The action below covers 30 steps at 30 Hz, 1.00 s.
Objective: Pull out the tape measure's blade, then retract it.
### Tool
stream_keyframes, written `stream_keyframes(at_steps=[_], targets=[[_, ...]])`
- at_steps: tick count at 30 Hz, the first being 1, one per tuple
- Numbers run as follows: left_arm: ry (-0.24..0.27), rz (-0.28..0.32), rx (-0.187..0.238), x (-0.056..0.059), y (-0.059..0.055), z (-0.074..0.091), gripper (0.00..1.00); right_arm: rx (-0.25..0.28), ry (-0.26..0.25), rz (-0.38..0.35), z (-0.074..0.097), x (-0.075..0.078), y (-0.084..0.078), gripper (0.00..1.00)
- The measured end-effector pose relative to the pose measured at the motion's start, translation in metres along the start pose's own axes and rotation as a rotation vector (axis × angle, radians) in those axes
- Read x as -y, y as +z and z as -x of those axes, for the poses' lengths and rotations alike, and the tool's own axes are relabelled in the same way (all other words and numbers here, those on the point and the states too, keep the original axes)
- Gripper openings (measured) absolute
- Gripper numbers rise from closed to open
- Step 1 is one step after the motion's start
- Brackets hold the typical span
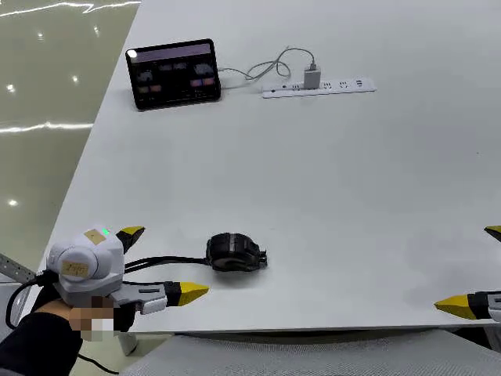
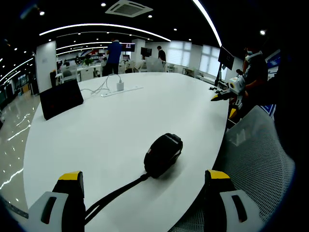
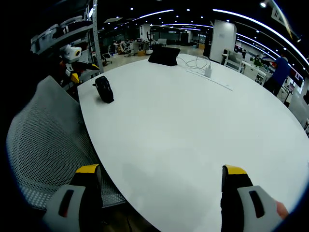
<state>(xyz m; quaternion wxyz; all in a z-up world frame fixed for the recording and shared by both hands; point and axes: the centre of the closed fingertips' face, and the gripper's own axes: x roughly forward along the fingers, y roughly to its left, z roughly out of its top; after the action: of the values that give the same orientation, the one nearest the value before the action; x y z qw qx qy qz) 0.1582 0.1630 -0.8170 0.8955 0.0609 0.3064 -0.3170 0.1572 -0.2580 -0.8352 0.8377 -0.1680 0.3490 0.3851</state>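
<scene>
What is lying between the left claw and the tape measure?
A black strap from the tape measure runs toward the left claw over bare table, clearest in the left gripper view.

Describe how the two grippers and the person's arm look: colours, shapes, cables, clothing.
The left gripper has a rounded pale-grey body with a tan sticker and a green light, and grey jaws with pointed yellow tips. A black cable loops from it. The arm wears a black sleeve. The right gripper has matching yellow-tipped grey jaws.
</scene>
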Motion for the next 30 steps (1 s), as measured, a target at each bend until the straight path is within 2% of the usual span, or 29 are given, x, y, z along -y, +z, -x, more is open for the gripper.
stream_keyframes(at_steps=[4,6,8,11,12,13,16,17,21,23,25,30], targets=[[-0.011,-0.012,-0.003,0.001,0.000,0.001,1.00,0.008,-0.007,0.008,-0.001,0.001,0.003,1.00],[-0.025,-0.015,0.007,0.003,0.005,0.002,1.00,0.010,-0.009,0.015,-0.001,0.003,0.005,1.00],[-0.028,-0.051,0.010,0.003,0.009,0.001,1.00,0.018,-0.011,0.020,-0.002,0.004,0.009,1.00],[-0.059,-0.069,-0.049,0.006,0.005,-0.002,1.00,0.028,0.018,0.029,-0.006,0.002,0.016,1.00],[-0.068,-0.106,-0.067,0.005,0.004,-0.005,1.00,0.056,0.052,0.053,-0.009,-0.003,0.024,1.00],[-0.083,-0.117,-0.078,0.007,0.004,-0.007,1.00,0.044,0.045,0.049,-0.010,-0.001,0.024,1.00],[-0.124,-0.175,-0.116,0.009,0.004,-0.014,1.00,0.048,0.074,0.079,-0.019,-0.005,0.032,1.00],[-0.141,-0.195,-0.141,0.010,0.003,-0.017,1.00,0.054,0.087,0.091,-0.023,-0.008,0.037,1.00],[-0.176,-0.279,-0.172,0.009,0.007,-0.028,0.99,0.067,0.120,0.132,-0.036,-0.016,0.052,1.00],[-0.215,-0.305,-0.192,0.016,0.009,-0.034,0.99,0.074,0.147,0.162,-0.044,-0.022,0.061,1.00],[-0.246,-0.342,-0.206,0.019,0.013,-0.041,0.97,0.082,0.164,0.180,-0.052,-0.028,0.070,1.00],[-0.287,-0.423,-0.255,0.023,0.018,-0.059,0.91,0.103,0.225,0.224,-0.073,-0.050,0.091,1.00]])
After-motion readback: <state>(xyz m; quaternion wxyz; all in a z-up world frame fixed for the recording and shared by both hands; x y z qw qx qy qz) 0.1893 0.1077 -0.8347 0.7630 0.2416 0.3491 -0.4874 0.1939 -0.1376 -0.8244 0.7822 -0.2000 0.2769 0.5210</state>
